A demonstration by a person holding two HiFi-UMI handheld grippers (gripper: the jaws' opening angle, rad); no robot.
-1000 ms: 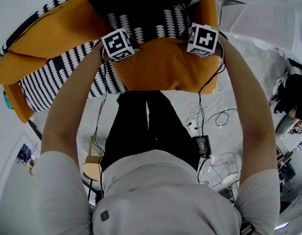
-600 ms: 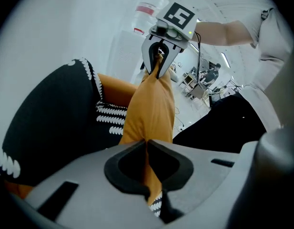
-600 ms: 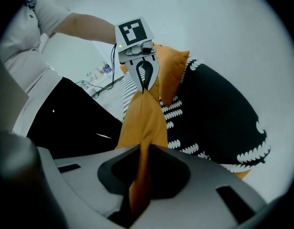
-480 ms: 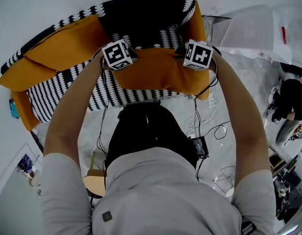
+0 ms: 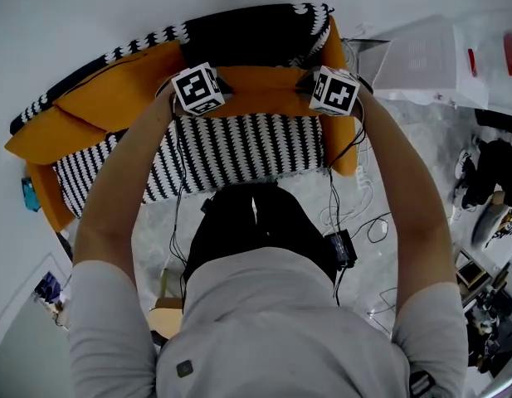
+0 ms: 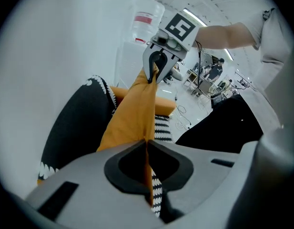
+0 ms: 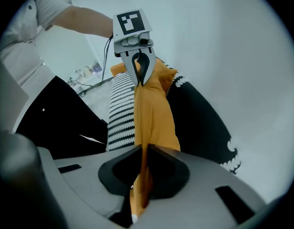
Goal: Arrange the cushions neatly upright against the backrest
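While the orange cushion is held upright before the black backrest, its top edge is pinched by the left gripper and the right gripper, whose jaws have just been closing on it.

Left claw clamped on orange cushion edge; black backrest behind.

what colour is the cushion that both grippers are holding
Mustard orange, on what shows of the cushion; it is clearest in the left gripper view.
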